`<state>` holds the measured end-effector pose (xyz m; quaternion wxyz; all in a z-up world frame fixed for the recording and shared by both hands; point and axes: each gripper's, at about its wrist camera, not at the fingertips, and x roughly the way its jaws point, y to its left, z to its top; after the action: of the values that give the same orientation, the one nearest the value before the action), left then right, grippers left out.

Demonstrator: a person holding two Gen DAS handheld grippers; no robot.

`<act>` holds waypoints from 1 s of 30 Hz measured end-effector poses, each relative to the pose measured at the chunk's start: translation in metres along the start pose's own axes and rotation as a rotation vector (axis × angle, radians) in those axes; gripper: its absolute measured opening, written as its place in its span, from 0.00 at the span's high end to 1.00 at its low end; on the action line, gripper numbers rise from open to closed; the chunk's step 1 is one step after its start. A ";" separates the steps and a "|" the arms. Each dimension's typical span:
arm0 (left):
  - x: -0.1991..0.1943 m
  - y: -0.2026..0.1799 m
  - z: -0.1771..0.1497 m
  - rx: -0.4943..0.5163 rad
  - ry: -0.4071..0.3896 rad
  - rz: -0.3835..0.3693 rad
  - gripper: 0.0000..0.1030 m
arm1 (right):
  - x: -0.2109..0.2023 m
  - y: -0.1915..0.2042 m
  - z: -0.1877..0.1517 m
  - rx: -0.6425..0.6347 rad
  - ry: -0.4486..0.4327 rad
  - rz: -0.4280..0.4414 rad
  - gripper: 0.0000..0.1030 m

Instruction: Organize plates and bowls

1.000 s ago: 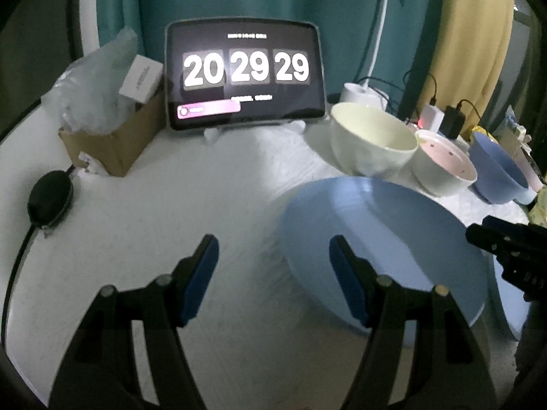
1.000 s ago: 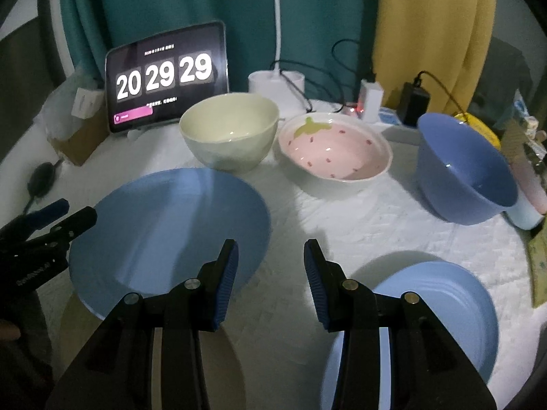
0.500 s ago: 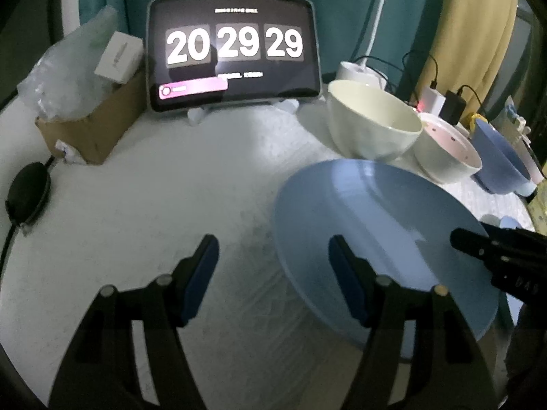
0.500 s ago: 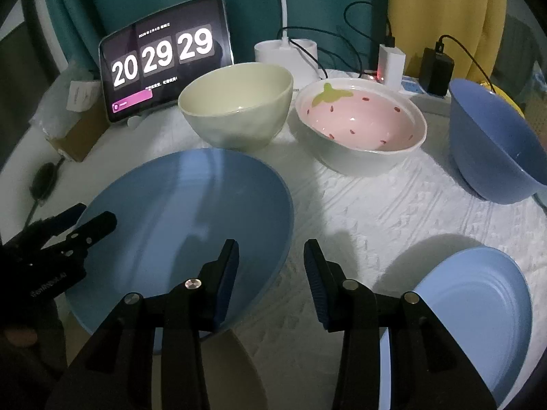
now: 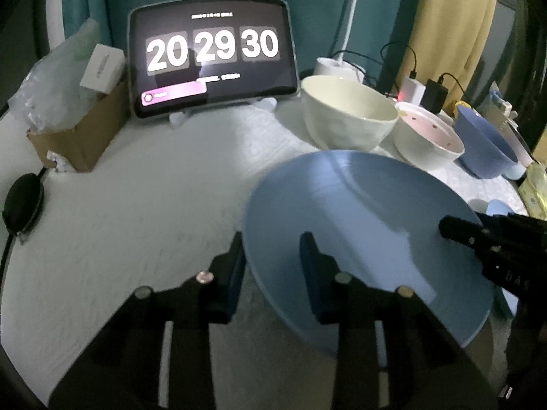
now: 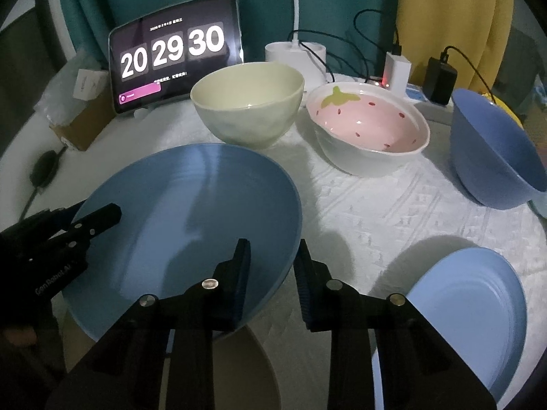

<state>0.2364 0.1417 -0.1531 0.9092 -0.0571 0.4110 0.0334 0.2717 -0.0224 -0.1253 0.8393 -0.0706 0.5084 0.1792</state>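
- Dim room; the brightest source is the glowing tablet clock point(image 5: 212, 54), upper centre of the left wrist view.
- Soft shadows fall under the bowls on the white cloth point(image 6: 376, 212).
- Heavy fisheye bending, black vignette at corners.
- Lower foreground slightly blurred.

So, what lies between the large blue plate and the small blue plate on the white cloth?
Only bare white cloth lies between the large blue plate and the small blue plate; the right gripper hangs over that gap. The right wrist view shows it.
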 end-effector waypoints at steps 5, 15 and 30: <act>-0.010 -0.003 0.000 0.009 -0.021 0.000 0.68 | -0.011 0.000 -0.001 -0.001 -0.021 -0.007 0.74; -0.030 -0.015 -0.002 0.025 -0.055 -0.002 0.68 | -0.031 -0.004 -0.007 0.006 -0.059 -0.007 0.74; -0.054 -0.045 -0.009 0.066 -0.090 -0.023 0.68 | -0.063 -0.023 -0.022 0.039 -0.107 -0.023 0.75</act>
<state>0.1984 0.0956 -0.1149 0.9284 -0.0301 0.3700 0.0118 0.2354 -0.0644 -0.0824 0.8686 -0.0506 0.4651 0.1632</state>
